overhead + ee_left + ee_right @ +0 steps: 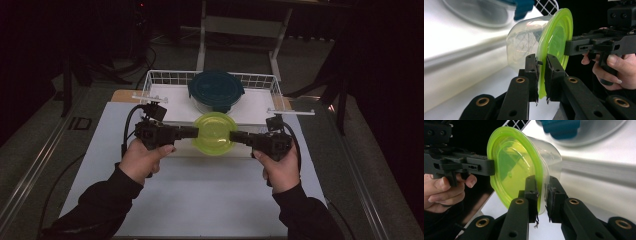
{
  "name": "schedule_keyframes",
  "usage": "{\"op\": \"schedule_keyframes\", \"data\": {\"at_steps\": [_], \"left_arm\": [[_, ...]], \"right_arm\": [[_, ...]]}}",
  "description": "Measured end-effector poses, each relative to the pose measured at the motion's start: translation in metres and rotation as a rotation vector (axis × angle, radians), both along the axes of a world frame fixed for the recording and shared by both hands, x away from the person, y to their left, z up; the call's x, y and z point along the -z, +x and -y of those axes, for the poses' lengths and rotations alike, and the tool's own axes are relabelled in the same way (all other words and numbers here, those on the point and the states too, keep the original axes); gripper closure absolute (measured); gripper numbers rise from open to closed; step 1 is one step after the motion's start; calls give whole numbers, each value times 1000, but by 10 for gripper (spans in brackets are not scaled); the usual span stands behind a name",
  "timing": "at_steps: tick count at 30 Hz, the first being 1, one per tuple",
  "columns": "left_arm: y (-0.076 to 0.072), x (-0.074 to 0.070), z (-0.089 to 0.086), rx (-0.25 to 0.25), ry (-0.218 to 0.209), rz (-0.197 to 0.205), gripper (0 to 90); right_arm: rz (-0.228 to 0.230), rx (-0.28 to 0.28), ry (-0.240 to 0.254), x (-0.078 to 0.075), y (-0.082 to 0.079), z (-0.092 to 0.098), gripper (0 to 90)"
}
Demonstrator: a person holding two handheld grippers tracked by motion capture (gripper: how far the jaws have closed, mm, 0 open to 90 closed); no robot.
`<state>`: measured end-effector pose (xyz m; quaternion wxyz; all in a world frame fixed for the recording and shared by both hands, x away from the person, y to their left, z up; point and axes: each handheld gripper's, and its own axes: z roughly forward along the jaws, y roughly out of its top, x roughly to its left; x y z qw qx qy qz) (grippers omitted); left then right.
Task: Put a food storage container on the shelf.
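Tub: a see-through tub (524, 42) with a bright green lid (214, 132) hangs in the air between the two grippers, a little above the surface and just in front of the basket.
Lid: the green lid is pressed onto the tub, and its rim sticks out all the way round.
Left jaws: the left gripper (541, 75) has its jaws clenched on the green rim, one jaw on each side of it.
Right jaws: the right gripper (541, 195) has its jaws clenched on the green rim on the far side of the tub from the left one.
How the tub sits: in the high view the lid faces up, with the clear tub under it.
Hands: the left hand (145, 159) and the right hand (281, 169) each wrap around a gripper handle, and dark sleeves come in from the bottom of the high view.
Behind the tub: a white wire basket (165, 78) stands at the far end of the surface.
In the basket: a second clear tub with a dark blue lid (216, 89) sits in the middle of it.
Surface: the white surface (210, 200) lies under the hands.
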<state>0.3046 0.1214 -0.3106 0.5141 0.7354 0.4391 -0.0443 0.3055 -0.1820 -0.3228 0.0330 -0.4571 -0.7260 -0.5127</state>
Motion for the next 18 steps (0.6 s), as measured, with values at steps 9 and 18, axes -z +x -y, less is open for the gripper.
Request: {"op": "schedule_keyframes", "data": {"at_steps": [9, 18], "left_arm": [[17, -30, -3, -4, -18, 39, 809], [40, -50, -4, -15, -27, 64, 810]], "right_arm": [[38, 16, 2, -34, 16, -3, 803], [65, 39, -1, -58, 39, -6, 803]]}}
